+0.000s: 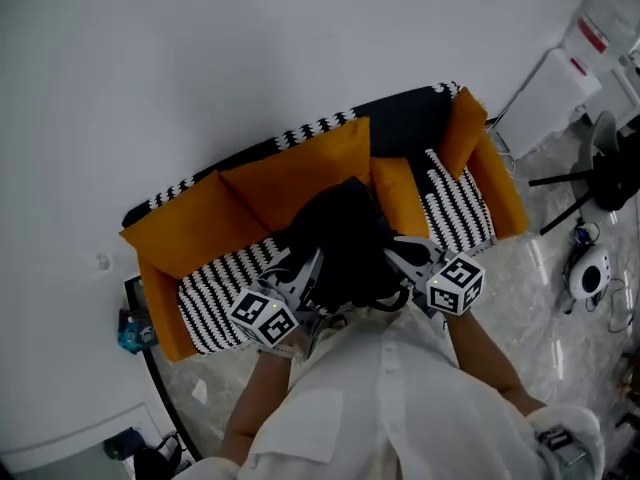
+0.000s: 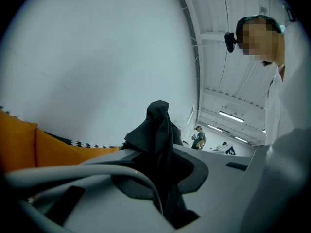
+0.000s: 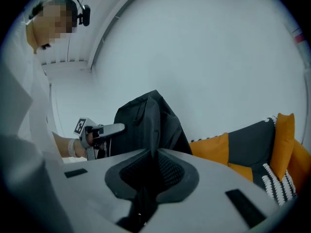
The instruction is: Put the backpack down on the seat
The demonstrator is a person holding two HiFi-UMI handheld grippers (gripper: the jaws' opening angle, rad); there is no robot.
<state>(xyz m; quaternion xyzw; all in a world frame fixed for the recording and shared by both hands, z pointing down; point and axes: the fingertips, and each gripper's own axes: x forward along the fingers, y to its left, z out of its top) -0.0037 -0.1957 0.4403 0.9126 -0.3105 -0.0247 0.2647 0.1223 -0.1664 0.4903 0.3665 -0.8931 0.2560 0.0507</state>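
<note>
A black backpack [image 1: 345, 238] hangs between two hand-held grippers above the middle of a sofa [image 1: 405, 118]. It sits in front of the orange cushions [image 1: 290, 173] and over the black-and-white striped seat [image 1: 225, 286]; whether its base touches the seat cannot be told. The head view alone takes in the whole sofa against a white wall [image 1: 250, 38], with the left gripper [image 1: 312, 260] and right gripper [image 1: 393, 253] meeting the bag from either side. Only the left gripper view shows that gripper's jaws clamped on a peaked fold of the bag's dark cloth, along with ceiling lights [image 2: 232, 115] and distant people [image 2: 198, 137] across the room. Only the right gripper view shows its own jaws pinched on a black fold of the bag, with the other gripper at the bag's far side. The bag looks soft and slack, its matte fabric creased and drawn up to a ridge at the top.
</note>
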